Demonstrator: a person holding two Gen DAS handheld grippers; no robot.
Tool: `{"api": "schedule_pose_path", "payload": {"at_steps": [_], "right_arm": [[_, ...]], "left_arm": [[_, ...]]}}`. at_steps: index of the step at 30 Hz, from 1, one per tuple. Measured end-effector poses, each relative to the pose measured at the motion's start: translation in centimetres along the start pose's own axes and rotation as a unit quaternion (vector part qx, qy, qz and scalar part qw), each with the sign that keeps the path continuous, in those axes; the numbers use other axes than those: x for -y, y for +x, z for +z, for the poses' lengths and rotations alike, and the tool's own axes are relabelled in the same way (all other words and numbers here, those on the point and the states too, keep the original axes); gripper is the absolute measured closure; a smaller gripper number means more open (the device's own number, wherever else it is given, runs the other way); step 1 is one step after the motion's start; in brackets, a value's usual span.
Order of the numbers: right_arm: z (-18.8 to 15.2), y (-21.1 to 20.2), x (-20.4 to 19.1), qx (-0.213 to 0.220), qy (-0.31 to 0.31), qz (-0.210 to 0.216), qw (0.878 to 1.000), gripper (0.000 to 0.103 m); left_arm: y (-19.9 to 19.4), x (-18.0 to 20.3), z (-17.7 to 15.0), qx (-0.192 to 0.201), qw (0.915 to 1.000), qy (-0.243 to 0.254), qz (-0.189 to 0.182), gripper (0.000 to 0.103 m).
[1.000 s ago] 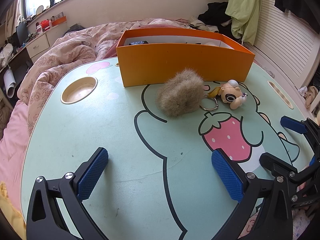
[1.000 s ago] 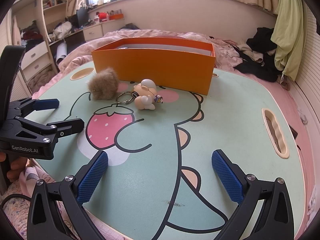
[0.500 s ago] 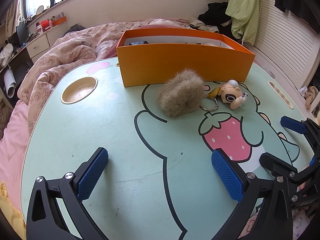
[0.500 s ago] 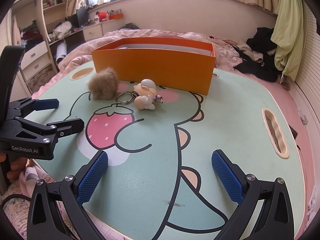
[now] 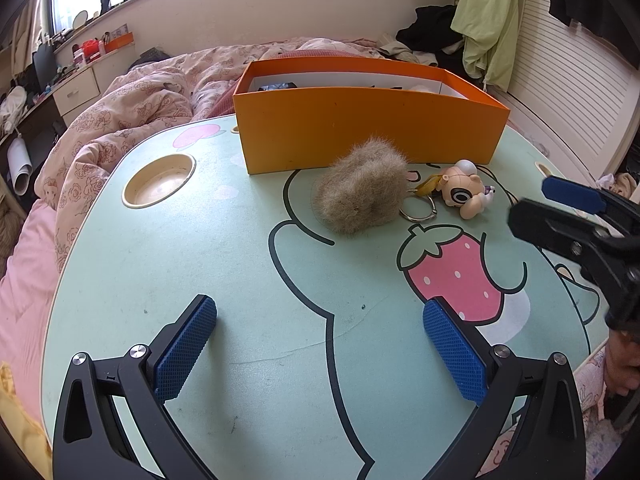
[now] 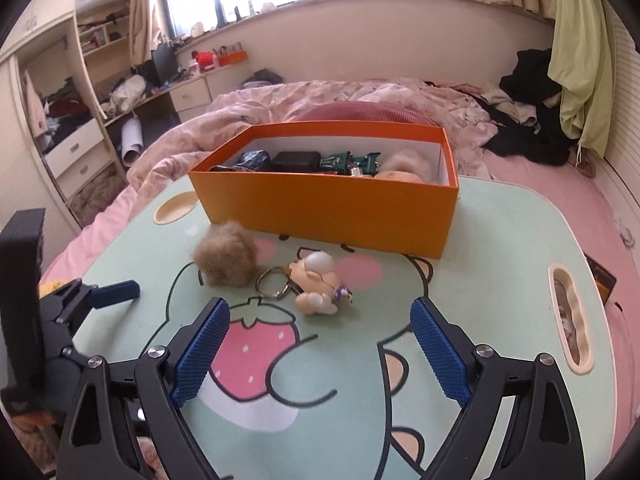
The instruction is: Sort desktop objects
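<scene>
One keychain figure [image 6: 318,288] on its side, ring [image 6: 273,282] twd fur ball [image 6: 226,258].

Tan fur pompom [image 6: 226,258] and cartoon figure keychain [image 6: 318,289] lie side by side before filled orange box [image 6: 332,210].

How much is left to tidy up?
Done: several things already lie in the orange box. In hand: nothing; the right gripper is closing on air above the keychain toy. Left: that toy and the fur ball, both on the table.
</scene>
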State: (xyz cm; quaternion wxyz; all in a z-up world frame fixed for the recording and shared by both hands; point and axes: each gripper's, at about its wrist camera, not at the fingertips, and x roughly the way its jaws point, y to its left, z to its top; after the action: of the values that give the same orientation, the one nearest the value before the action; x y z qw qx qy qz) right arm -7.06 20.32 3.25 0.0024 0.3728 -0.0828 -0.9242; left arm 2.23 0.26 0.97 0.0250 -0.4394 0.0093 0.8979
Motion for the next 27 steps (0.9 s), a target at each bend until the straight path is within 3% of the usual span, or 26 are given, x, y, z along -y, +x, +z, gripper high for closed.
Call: {"api": "schedule_pose_path", "payload": {"at_steps": [6,7,8,10,12,21,27], "right_arm": [[2.1,4.0,-0.7,-0.050,-0.003,-0.017,0.999,0.025],[2.2,4.8,-0.7,-0.062,-0.005,-0.014,0.998,0.032],[2.1,5.5,-0.7,-0.076,-0.004,-0.007,0.997,0.050],[2.1,5.5,-0.6,-0.070,-0.008,0.005,0.998,0.069],[1.8,4.8,-0.1,-0.062,0.005,0.024,0.998,0.069],[-3.3,-2.1,0.8,-0.011,-0.031,0.013,0.999,0.069],[-6.6,-4.0,1.9,0.026,-0.034,0.018,0.999,0.068]], "left_arm": [[0.0,0.0,0.0,0.000,1.0000,0.000,0.000,0.000],[0.0,0.0,0.0,0.000,1.0000,0.000,0.000,0.000],[0.0,0.0,0.0,0.000,1.0000,0.000,0.000,0.000],[0.0,0.0,0.0,0.000,1.0000,0.000,0.000,0.000],[0.0,0.0,0.0,0.000,1.0000,0.000,0.000,0.000],[0.0,0.1,0.0,0.000,1.0000,0.000,0.000,0.000],[0.0,0.0,0.0,0.001,1.0000,0.000,0.000,0.000]]}}
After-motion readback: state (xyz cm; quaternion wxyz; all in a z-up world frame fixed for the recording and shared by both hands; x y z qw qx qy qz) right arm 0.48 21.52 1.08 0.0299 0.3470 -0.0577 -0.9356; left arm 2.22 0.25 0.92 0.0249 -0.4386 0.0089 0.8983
